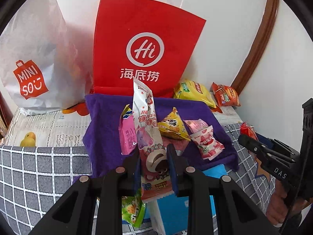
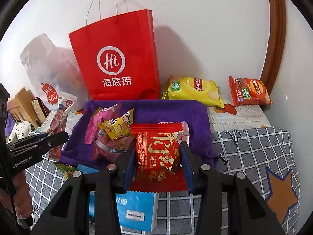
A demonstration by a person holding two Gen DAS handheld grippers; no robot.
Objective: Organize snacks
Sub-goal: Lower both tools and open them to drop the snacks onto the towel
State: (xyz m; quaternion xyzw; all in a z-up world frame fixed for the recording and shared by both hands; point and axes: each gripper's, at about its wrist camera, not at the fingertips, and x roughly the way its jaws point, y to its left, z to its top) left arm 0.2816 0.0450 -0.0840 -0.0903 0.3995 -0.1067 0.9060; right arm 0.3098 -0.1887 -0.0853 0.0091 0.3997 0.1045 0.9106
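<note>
- The red paper bag (image 2: 117,58) and white plastic bag (image 1: 35,58) wall off the back (both against the wall).
- Snack packets crowd the purple towel (image 2: 172,111); its right part lies bare.
- The checked cloth (image 2: 254,152) beside it is open.

The left gripper (image 1: 153,156) points down at a slant, jaws clamped on a long white snack packet (image 1: 145,129). At its three o'clock, the right gripper (image 2: 158,153) tilts down likewise, jaws closed on a red snack packet (image 2: 158,148). A hand (image 1: 281,207) grips the right one's handle.
</note>
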